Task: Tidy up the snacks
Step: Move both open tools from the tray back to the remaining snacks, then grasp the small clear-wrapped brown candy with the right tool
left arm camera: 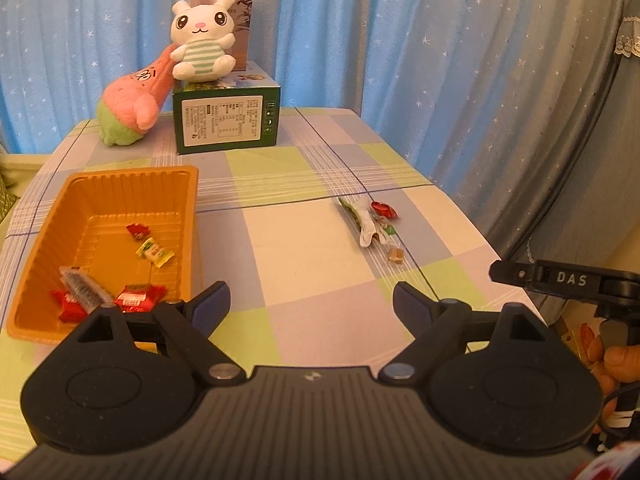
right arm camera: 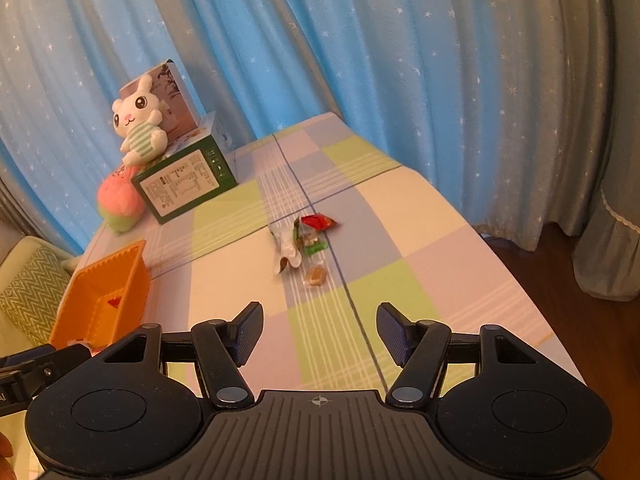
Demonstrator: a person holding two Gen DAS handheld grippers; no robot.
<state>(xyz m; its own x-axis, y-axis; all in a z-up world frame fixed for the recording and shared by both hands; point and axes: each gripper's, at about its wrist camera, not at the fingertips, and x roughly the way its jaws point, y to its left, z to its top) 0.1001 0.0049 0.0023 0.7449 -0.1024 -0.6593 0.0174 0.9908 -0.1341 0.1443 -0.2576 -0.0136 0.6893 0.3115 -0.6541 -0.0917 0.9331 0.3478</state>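
Observation:
An orange tray [left arm camera: 52,236] sits on the left of the table and holds several wrapped snacks: a red candy [left arm camera: 137,231], a yellow-green candy [left arm camera: 154,254], a clear-wrapped bar [left arm camera: 82,286] and red packets [left arm camera: 138,298]. The tray also shows in the right wrist view [right arm camera: 132,264]. A small pile of loose snacks lies on the cloth: a red candy [left arm camera: 383,210] [right arm camera: 318,222], a white-green wrapper [left arm camera: 366,224] [right arm camera: 286,254] and a brown candy [left arm camera: 396,255] [right arm camera: 315,276]. My left gripper [left arm camera: 312,308] is open and empty, beside the tray. My right gripper [right arm camera: 320,334] is open and empty, short of the pile.
A green box [left arm camera: 226,120] stands at the back with a white rabbit plush [left arm camera: 200,36] on it and a pink-green plush [left arm camera: 132,108] beside it. Blue star curtains hang behind. The table's right edge [right arm camera: 520,280] drops to a wooden floor.

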